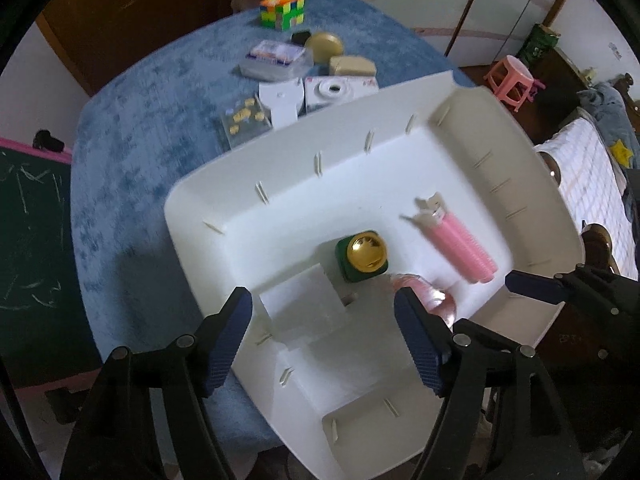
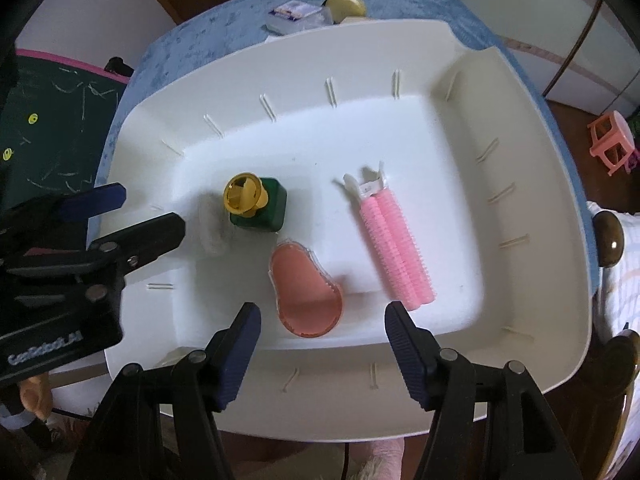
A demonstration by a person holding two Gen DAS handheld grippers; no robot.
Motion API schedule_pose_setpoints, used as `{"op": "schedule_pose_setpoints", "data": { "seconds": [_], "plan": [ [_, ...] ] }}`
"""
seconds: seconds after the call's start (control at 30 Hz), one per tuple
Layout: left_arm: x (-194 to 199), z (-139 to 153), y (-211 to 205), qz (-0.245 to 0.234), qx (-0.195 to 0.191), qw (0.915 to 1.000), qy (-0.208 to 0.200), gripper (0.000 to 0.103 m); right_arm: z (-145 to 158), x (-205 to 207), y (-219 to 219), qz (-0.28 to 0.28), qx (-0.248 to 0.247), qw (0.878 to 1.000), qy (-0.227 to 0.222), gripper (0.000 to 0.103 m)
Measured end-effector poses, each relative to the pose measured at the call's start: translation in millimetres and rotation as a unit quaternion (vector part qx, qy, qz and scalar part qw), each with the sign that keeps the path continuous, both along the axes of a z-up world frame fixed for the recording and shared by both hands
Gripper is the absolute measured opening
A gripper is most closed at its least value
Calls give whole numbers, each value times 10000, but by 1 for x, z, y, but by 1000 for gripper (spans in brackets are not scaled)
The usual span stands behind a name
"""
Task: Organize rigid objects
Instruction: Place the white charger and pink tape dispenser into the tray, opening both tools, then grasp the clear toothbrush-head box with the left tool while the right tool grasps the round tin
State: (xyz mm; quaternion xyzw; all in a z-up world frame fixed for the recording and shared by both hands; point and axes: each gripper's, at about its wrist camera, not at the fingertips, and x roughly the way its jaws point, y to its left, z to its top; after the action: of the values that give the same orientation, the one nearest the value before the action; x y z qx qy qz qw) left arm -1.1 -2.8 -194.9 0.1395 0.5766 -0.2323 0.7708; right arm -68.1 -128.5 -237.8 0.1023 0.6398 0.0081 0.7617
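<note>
A white tray (image 1: 400,120) lies on the blue cloth. In it stand a green bottle with a gold cap (image 1: 362,256), a pink hair-roller clip (image 2: 394,240) and a pink kidney-shaped case (image 2: 308,292). A clear plastic box (image 1: 304,308) rests in the tray's near corner. My left gripper (image 1: 322,300) hangs open above that box, its pads apart from it. My right gripper (image 2: 322,312) is open over the pink case without touching it. One blue finger (image 1: 532,285) of the right gripper shows at the tray's right rim. The left gripper (image 2: 152,208) reaches in from the tray's left side.
Beyond the tray on the blue cloth (image 1: 140,160) lie a colour cube (image 1: 282,12), a gold disc (image 1: 324,46), a beige block (image 1: 352,66), a clear card box (image 1: 276,60), a white boxed item (image 1: 340,90) and a small case of yellow pieces (image 1: 246,122). A chalkboard (image 1: 28,220) stands left, a pink stool (image 1: 512,80) right.
</note>
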Motion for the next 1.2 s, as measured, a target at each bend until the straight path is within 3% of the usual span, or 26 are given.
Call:
{"op": "schedule_pose_setpoints", "data": {
  "seconds": [0.4,0.77,0.97,1.2],
  "plan": [
    [3,86,19,22,-467,9948,-902,77,75,-1,-16,-184,-397,9970,-637,65],
    [47,142,18,412,-940,9895,-1019,77,141,15,-37,-320,-630,9911,-1124,65],
    [85,176,9,852,-1183,9840,-1025,77,191,45,-48,43,-919,9829,-1595,65],
    [136,199,-13,1487,-1120,9760,-1129,77,243,103,-68,514,-1070,9706,-2095,65]
  ]
}}
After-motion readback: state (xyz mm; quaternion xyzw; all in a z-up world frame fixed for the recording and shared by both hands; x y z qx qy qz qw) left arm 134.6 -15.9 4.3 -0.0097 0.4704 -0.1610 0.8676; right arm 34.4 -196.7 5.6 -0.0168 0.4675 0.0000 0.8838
